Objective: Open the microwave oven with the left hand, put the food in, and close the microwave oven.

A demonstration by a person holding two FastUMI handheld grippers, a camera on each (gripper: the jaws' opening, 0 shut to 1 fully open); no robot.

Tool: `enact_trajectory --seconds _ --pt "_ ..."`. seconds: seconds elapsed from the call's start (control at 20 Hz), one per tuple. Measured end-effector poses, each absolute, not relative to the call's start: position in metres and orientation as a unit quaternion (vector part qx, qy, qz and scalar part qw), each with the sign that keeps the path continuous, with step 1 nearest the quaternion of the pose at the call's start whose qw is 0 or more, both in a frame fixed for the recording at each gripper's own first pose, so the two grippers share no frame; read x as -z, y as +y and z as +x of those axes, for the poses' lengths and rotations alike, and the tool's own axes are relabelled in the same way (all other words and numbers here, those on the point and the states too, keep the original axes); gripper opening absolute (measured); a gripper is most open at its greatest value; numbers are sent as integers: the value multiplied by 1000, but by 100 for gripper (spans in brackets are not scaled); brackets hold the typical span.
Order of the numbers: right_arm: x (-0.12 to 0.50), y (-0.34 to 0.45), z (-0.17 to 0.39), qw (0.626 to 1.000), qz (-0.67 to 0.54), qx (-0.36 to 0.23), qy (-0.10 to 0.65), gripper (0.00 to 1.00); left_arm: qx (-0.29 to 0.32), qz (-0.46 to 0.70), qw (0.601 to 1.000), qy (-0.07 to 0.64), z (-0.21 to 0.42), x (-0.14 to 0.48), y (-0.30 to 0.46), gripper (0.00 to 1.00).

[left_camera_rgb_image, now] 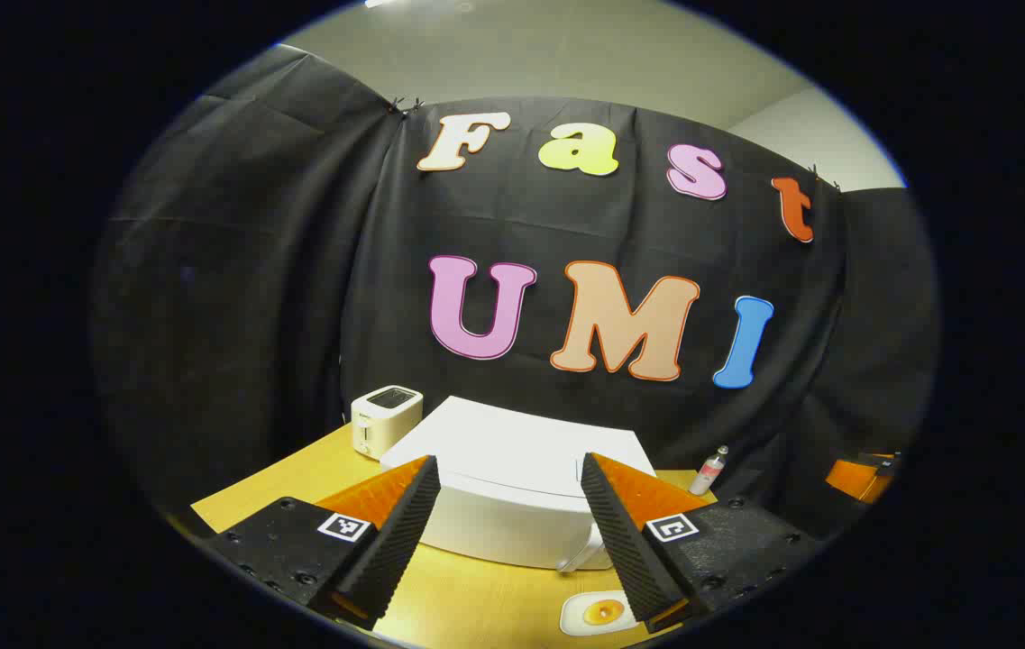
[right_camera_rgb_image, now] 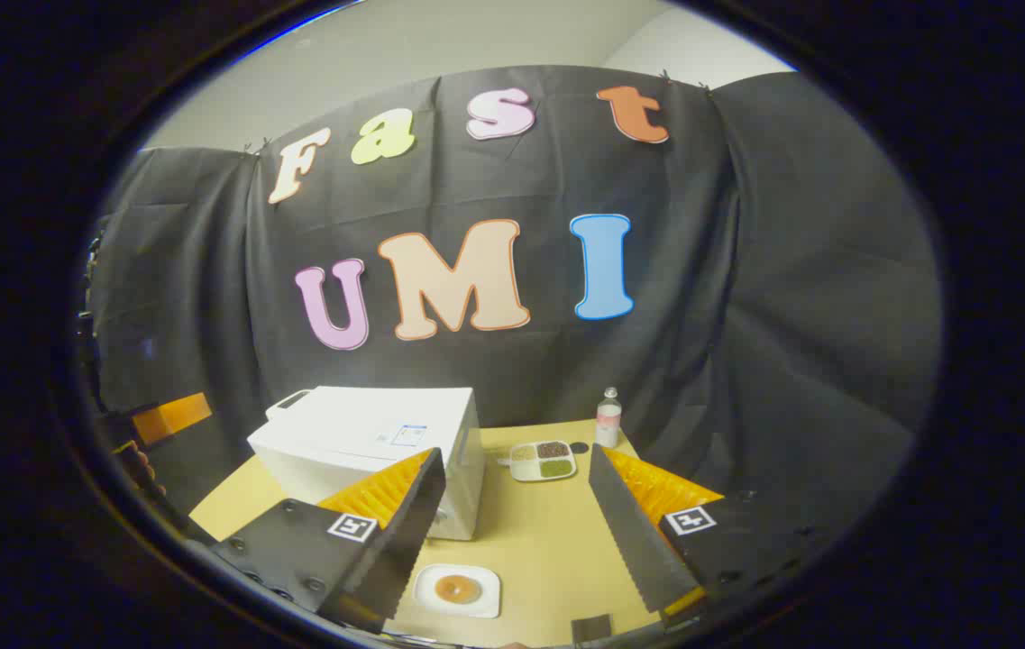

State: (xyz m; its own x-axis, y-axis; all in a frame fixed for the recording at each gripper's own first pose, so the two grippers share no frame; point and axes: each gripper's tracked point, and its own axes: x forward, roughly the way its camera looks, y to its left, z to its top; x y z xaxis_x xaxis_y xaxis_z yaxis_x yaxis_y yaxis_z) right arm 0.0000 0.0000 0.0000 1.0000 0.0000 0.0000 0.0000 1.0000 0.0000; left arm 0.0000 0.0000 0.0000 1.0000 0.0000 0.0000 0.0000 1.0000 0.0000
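The left gripper (left_camera_rgb_image: 507,532) hangs with its fingers spread and empty, and straight ahead of it sits the white microwave (left_camera_rgb_image: 512,469), door closed, handle untouched. The right gripper (right_camera_rgb_image: 517,532) is likewise spread and empty above the food plate (right_camera_rgb_image: 458,590), just below its fingertips. Nothing looks done yet: opening, loading and closing all remain. Beyond lie a toaster (left_camera_rgb_image: 386,419), a bottle (right_camera_rgb_image: 608,419), a divided dish (right_camera_rgb_image: 543,460) and the wooden table (right_camera_rgb_image: 548,532).

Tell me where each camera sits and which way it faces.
Left gripper view: rides the left tool, facing the microwave front-on; a toaster sits behind; its two fingers show.
Right gripper view: rides the right tool, facing the table; microwave to the left, its fingers show.
Shared: microwave, food plate, bottle.
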Motion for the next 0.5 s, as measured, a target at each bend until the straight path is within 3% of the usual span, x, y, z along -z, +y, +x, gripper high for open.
enact_trajectory --seconds 0.3,0.35,0.45,0.5 --pt "-1 9 0 1000 6 18 -5 92 36 20 999 -4 5 -1 -9 95" --pt "-2 9 0 1000 6 20 -8 99 46 11 999 3 6 5 -14 95" --pt "-6 10 -1 1000 9 26 -14 99 51 2 998 21 6 16 -12 91" --pt "-9 11 -2 999 10 27 -18 99 50 1 998 27 8 19 -9 95"
